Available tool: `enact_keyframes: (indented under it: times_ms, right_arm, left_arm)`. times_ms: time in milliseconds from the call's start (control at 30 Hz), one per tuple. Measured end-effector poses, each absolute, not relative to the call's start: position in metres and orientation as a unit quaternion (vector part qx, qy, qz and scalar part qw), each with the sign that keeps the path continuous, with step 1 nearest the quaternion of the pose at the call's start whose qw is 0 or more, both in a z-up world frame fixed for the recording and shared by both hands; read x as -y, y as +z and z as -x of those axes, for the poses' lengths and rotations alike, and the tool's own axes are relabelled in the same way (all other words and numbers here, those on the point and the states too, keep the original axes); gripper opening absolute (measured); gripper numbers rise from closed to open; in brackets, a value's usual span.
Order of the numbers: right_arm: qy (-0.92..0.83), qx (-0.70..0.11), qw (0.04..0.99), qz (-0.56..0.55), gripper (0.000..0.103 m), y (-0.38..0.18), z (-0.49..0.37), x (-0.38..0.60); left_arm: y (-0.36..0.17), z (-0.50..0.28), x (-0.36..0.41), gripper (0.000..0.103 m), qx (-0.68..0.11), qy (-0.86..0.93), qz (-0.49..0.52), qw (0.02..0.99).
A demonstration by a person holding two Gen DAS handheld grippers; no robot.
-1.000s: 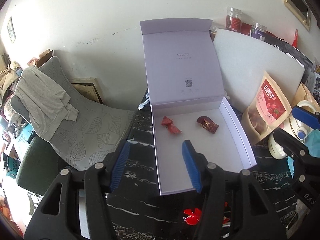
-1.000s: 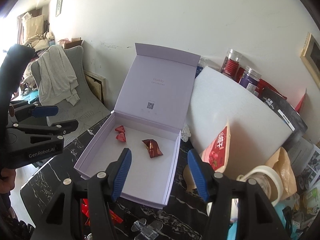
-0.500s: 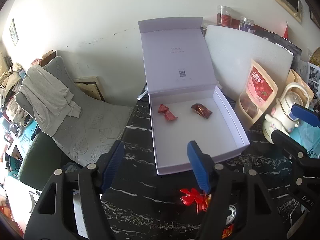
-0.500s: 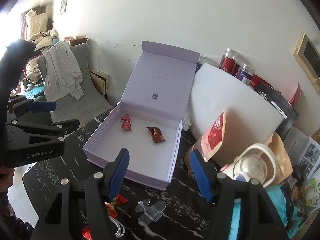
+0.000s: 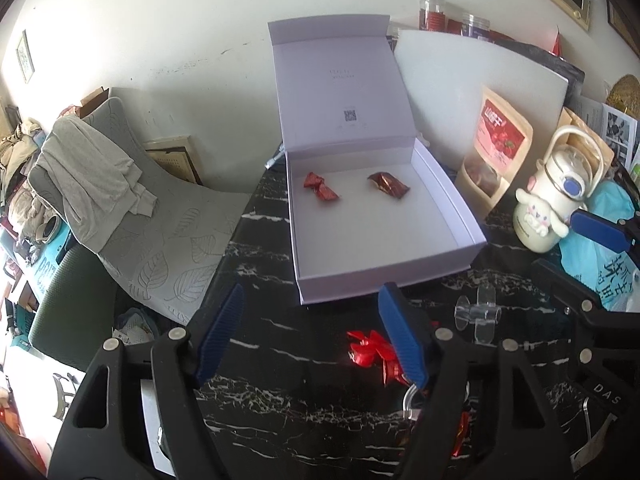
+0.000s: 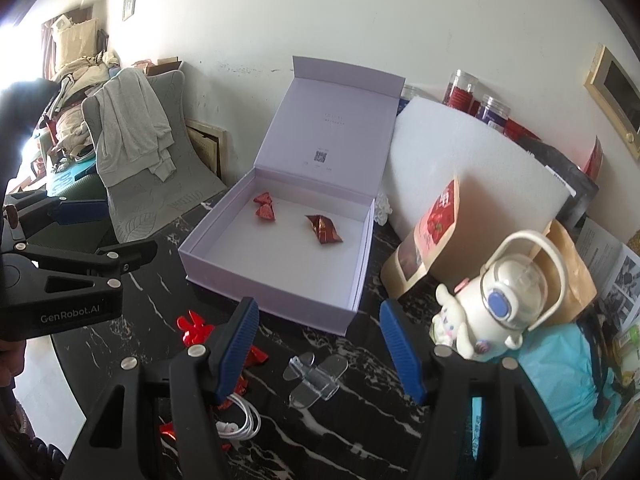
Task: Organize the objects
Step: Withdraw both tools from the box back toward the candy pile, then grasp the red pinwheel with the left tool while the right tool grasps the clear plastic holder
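Two wrapped candies are in: a bright red candy [image 5: 320,191] and a darker red candy [image 5: 389,184] lie side by side, apart from each other, near the back wall of the open lilac box [image 5: 384,276], whose lid stands upright against the wall. So the job looks partly done, and there's more to collect. On the black marbled tabletop [image 5: 280,380], in front of the box, a cluster of loose red candies [image 5: 370,350] sits waiting, and the right wrist view shows those loose red candies [image 6: 192,326] scattered beside a coiled white cable [image 6: 242,424] and a clear plastic piece [image 6: 316,374].

The left tool [image 5: 310,334] hangs above the tabletop just short of the box's front edge, jaws spread wide, nothing between them; the loose candies lie right at its right-hand blue pad, partly hidden behind it. The right tool [image 6: 320,346] is likewise wide open and empty, with the clear plastic piece between its pads and the candies off by its left pad. My read: another candy pickup comes next, and the left tool is the closer one
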State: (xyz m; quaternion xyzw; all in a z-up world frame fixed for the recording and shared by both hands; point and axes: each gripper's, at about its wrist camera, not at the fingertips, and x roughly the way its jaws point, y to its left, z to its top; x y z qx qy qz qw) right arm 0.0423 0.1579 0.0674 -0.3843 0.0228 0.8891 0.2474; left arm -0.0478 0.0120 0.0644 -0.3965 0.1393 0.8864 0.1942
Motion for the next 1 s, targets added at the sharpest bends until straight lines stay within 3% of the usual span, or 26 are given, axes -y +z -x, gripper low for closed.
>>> enact_keyframes:
  times_ms: [1000]
  right_arm:
    - [0.871, -0.054, 0.217, 0.437, 0.064, -0.026, -0.069, -0.151]
  left_arm:
    - [-0.022, 0.016, -0.013, 0.070, -0.150, 0.848, 0.452, 0.230]
